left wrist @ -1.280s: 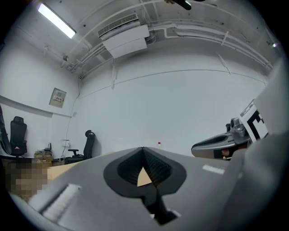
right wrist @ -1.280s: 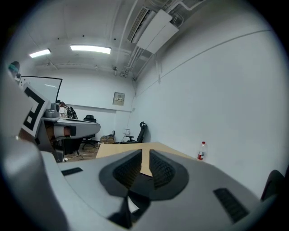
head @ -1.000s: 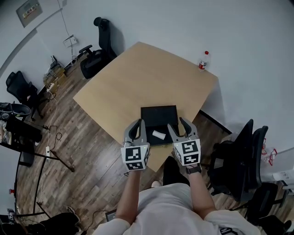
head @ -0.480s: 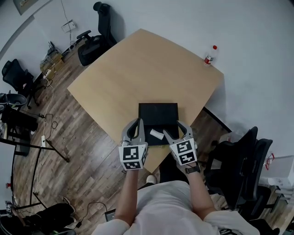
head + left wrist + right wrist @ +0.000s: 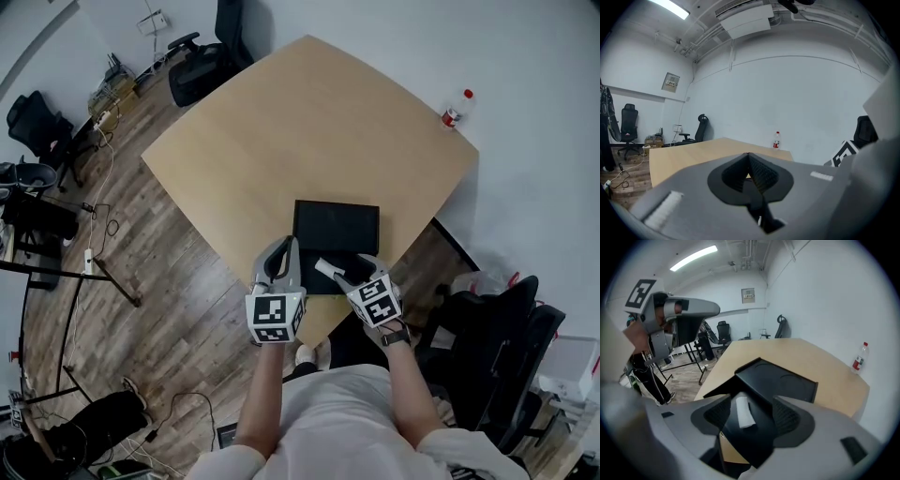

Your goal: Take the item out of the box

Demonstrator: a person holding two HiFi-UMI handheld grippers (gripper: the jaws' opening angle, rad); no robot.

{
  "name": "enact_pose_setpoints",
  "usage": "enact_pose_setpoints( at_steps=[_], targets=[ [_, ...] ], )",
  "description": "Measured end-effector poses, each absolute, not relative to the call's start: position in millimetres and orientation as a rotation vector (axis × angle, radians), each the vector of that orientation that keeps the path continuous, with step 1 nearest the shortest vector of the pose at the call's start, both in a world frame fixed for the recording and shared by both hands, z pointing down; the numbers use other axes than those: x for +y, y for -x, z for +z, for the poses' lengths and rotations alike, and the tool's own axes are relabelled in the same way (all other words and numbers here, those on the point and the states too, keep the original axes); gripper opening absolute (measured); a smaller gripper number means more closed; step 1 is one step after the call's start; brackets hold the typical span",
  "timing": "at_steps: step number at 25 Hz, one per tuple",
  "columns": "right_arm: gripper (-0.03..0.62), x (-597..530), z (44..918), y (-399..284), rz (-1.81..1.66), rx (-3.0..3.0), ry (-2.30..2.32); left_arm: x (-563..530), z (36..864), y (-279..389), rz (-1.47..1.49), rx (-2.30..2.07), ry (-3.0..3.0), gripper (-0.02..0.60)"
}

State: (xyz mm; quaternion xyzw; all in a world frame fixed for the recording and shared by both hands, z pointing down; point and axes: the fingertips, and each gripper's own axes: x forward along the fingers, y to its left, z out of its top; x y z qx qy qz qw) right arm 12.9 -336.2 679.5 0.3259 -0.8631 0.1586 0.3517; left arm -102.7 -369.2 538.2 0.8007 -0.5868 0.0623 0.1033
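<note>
An open black box (image 5: pixel 336 230) lies at the near corner of the wooden table (image 5: pixel 300 122). A small white item (image 5: pixel 324 268) rests in the box's near half. My right gripper (image 5: pixel 350 272) is open and reaches over that half. In the right gripper view the white item (image 5: pixel 743 412) lies between the spread jaws of the right gripper (image 5: pixel 751 409), with a gap on each side. My left gripper (image 5: pixel 279 262) hovers at the table edge just left of the box. In its own view the left gripper (image 5: pixel 749 160) is shut with nothing between the pads.
A water bottle (image 5: pixel 454 114) stands at the table's far right corner. Black office chairs stand beyond the table (image 5: pixel 211 52) and at my right (image 5: pixel 497 342). The box (image 5: pixel 780 380) sits close to the table's near edge, with wooden floor below.
My right gripper has swung left and forward over the box's near half, so the white item now lies between its jaws. The left gripper has hardly moved.
</note>
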Motion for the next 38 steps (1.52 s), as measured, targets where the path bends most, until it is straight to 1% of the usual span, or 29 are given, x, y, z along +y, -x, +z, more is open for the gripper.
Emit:
enact_pose_setpoints(
  at_steps=[8, 17, 30, 31, 32, 33, 34, 38],
  targets=[
    [0.245, -335, 720, 11, 0.445, -2.195, -0.708, -375, 552, 113, 0.168, -1.719, -2.343, 0.008],
    [0.244, -333, 761, 22, 0.47, -2.139, -0.622, -378, 568, 123, 0.201, -1.71, -2.319, 0.008],
    [0.242, -337, 781, 30, 0.432, -2.106, -0.543, -384, 589, 126, 0.266, -1.691, -2.287, 0.008],
    [0.238, -336, 782, 30, 0.437, -2.103, -0.536, -384, 589, 126, 0.266, -1.691, -2.284, 0.008],
    [0.204, -334, 783, 30, 0.443, -2.101, -0.528, -384, 589, 126, 0.265, -1.691, -2.283, 0.008],
    [0.156, -333, 783, 31, 0.448, -2.101, -0.521, -384, 589, 126, 0.263, -1.691, -2.283, 0.008],
    [0.146, -333, 783, 32, 0.448, -2.103, -0.516, -384, 589, 126, 0.262, -1.69, -2.283, 0.008],
    [0.138, -329, 783, 32, 0.431, -2.103, -0.519, -380, 590, 128, 0.253, -1.695, -2.273, 0.008]
  ],
)
